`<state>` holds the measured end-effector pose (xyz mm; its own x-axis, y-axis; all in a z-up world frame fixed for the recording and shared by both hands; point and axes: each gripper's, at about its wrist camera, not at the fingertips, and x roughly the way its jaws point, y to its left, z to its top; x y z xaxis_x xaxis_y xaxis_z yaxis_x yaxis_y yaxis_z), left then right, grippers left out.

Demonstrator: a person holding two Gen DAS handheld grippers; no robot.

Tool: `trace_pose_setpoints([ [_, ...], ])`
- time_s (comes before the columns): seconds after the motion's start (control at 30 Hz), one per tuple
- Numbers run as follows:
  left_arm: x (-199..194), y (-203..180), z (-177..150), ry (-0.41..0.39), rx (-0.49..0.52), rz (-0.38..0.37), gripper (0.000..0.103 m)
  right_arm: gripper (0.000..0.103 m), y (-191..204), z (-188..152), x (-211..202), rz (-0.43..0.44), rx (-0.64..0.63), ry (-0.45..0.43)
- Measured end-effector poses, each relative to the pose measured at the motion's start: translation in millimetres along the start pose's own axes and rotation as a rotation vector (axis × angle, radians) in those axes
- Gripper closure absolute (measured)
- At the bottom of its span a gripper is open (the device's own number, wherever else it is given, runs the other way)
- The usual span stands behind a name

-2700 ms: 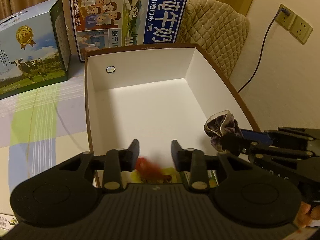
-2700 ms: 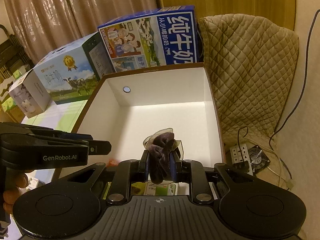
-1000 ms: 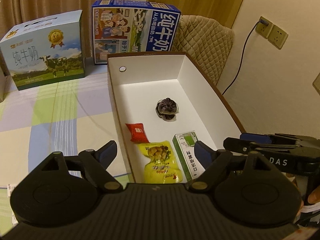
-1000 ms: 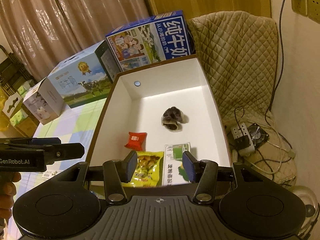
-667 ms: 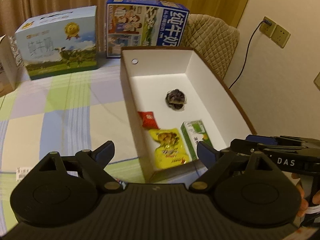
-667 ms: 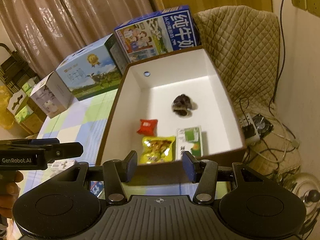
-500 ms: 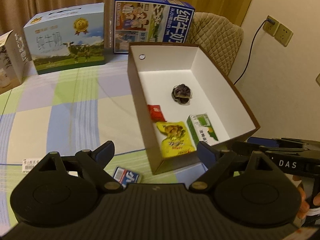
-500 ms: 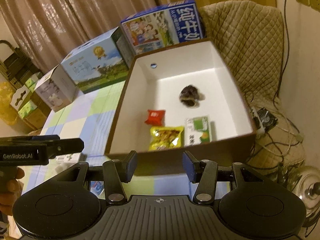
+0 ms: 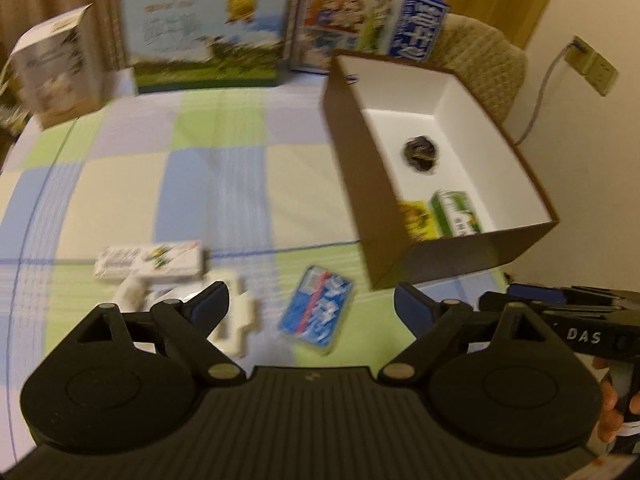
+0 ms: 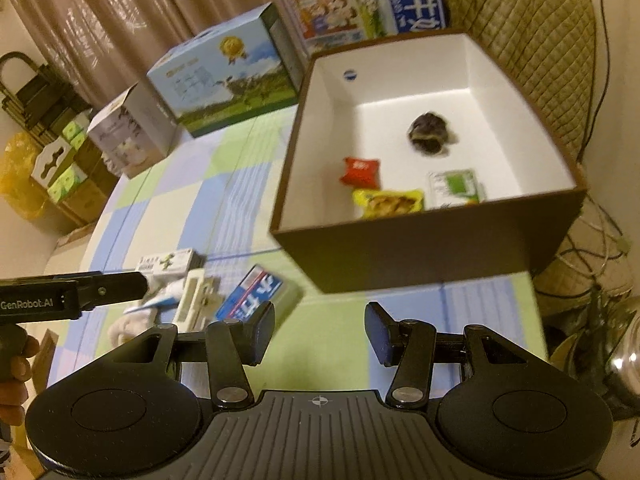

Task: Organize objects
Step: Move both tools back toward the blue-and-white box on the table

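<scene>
A brown box with white inside (image 9: 360, 184) (image 10: 420, 248) stands at the table's right. It holds a dark scrunchie (image 9: 419, 153) (image 10: 429, 133), a red packet (image 10: 360, 168), a yellow snack pack (image 10: 388, 201) and a green-white carton (image 9: 456, 216) (image 10: 456, 185). On the cloth lie a blue packet (image 9: 318, 314) (image 10: 256, 294), a white-green box (image 9: 150, 260) (image 10: 168, 262) and a cream plastic piece (image 9: 236, 320) (image 10: 196, 296). My left gripper (image 9: 312, 306) is open and empty above these. My right gripper (image 10: 320, 330) is open and empty, in front of the box.
Two milk cartons (image 9: 208, 24) (image 9: 368, 24) and a small white box (image 9: 56, 68) stand at the table's back. A quilted chair (image 10: 532, 40) is behind the box. Cables and a power strip lie on the floor at right (image 10: 592, 264).
The right gripper let the scrunchie go into the box and opened. Both grippers pulled back from the box; the left view swung left onto the loose items on the cloth.
</scene>
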<state>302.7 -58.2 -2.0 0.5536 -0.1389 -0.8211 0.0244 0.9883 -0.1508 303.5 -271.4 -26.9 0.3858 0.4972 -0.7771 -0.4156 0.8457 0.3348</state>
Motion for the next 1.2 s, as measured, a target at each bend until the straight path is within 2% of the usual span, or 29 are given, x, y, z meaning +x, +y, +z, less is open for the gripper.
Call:
trace_pose_setpoints([
  [0.3,-16,73,-38,-0.009,-0.091,0.102,0.016,0.056,31,-16,32,0.017,-0.011,0.058],
  [0.57,-16,127,-58,0.0,-0.149,0.182,0.016,0.056,47,-23,66,-0.011,0.005,0.082],
  [0.8,-5,155,-62,0.025,-0.191,0.2,0.016,0.055,49,-22,93,-0.002,0.125,0.07],
  [0.9,-1,165,-59,0.026,-0.199,0.201,0.016,0.055,55,-19,103,-0.018,0.136,0.06],
  [1.07,8,180,-50,0.034,-0.197,0.206,0.016,0.051,64,-12,120,-0.077,0.173,0.045],
  [1.2,15,189,-44,0.045,-0.193,0.197,0.016,0.043,70,-6,134,-0.138,0.216,0.039],
])
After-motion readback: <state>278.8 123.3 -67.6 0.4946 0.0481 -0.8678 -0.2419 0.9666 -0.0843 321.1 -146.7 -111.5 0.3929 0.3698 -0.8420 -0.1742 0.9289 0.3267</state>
